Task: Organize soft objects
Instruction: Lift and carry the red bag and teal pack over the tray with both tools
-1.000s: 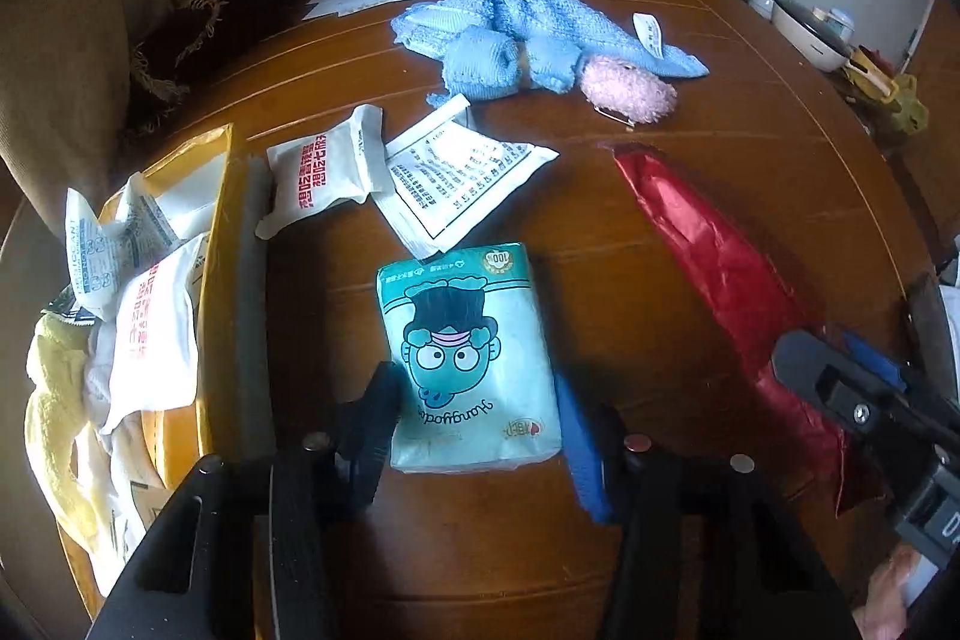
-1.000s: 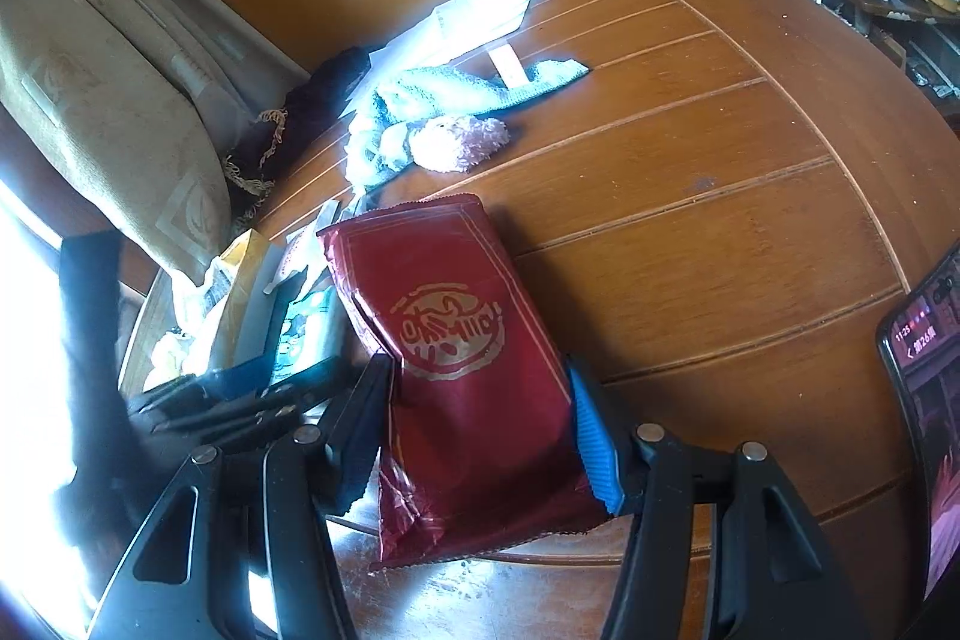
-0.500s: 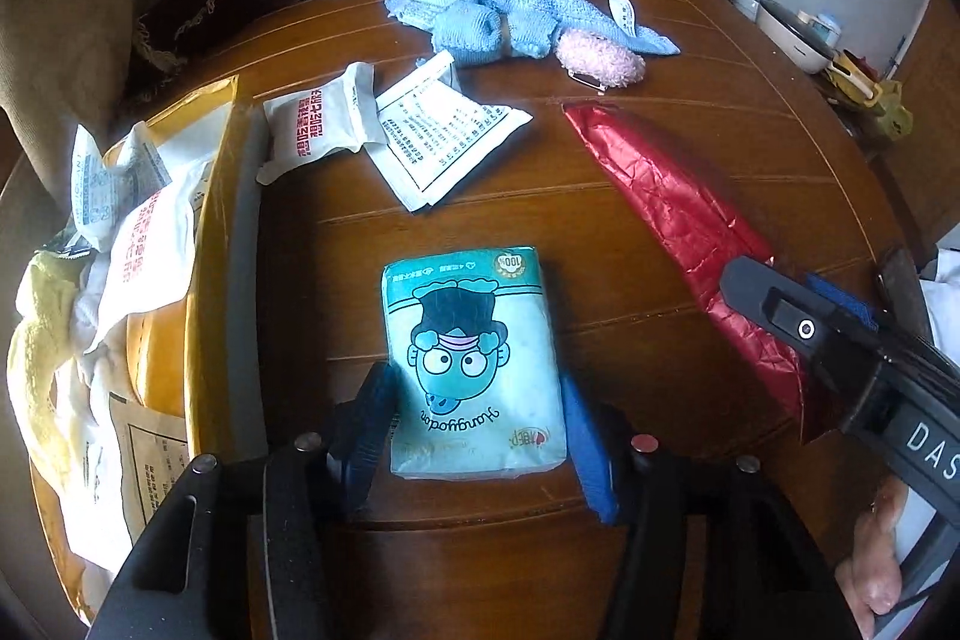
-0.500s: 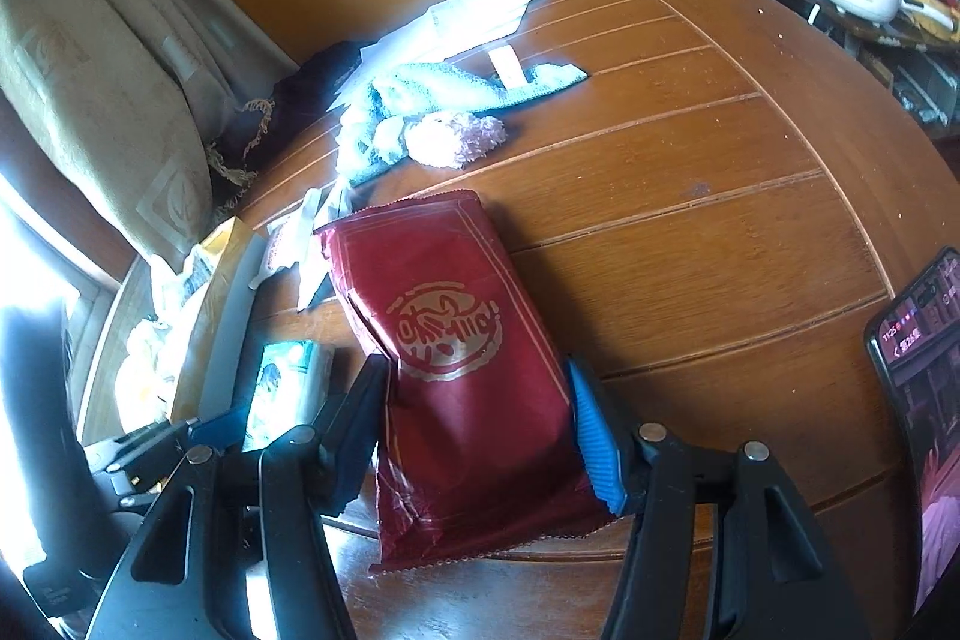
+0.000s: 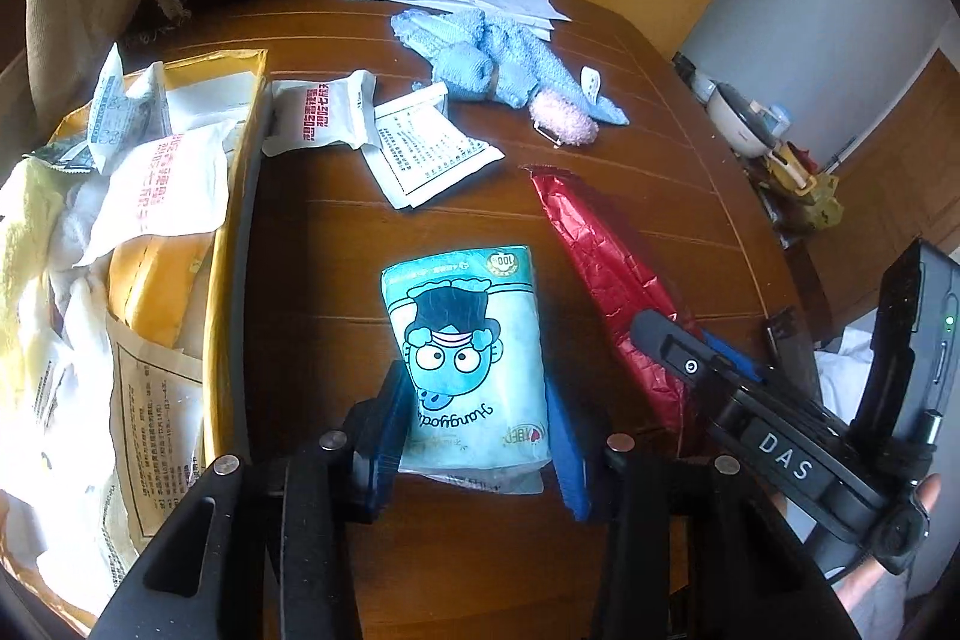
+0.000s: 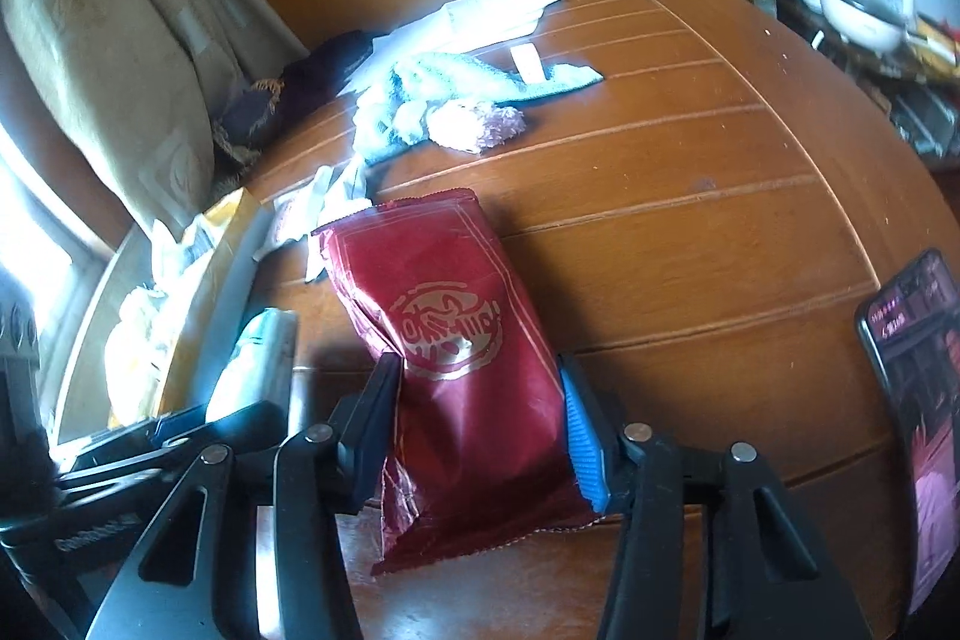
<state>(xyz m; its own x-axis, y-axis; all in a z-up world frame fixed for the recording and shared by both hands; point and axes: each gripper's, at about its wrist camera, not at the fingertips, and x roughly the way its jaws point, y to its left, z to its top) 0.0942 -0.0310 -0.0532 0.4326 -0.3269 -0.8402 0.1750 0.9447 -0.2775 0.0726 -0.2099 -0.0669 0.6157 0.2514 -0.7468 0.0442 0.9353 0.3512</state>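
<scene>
Left tool (image 5: 474,430) closing, pads pinching squishy teal cartoon tissue pack (image 5: 465,358); right tool (image 6: 480,424) closing on crinkly, slippery red foil pouch (image 6: 456,358). Grab mid-sides.

1 tissue pack (image 5: 471,358), 1 red bag (image 6: 462,346), 2 white sachets (image 5: 321,112) on table, 1 blue cloth (image 5: 498,64), 1 pink puff (image 5: 567,127), 1 phone (image 6: 918,400).

Tissue pack (image 5: 468,358) lies on the table (image 5: 630,148), box (image 5: 234,232) left, foil bag (image 5: 606,268) right, seemingly apart.
</scene>
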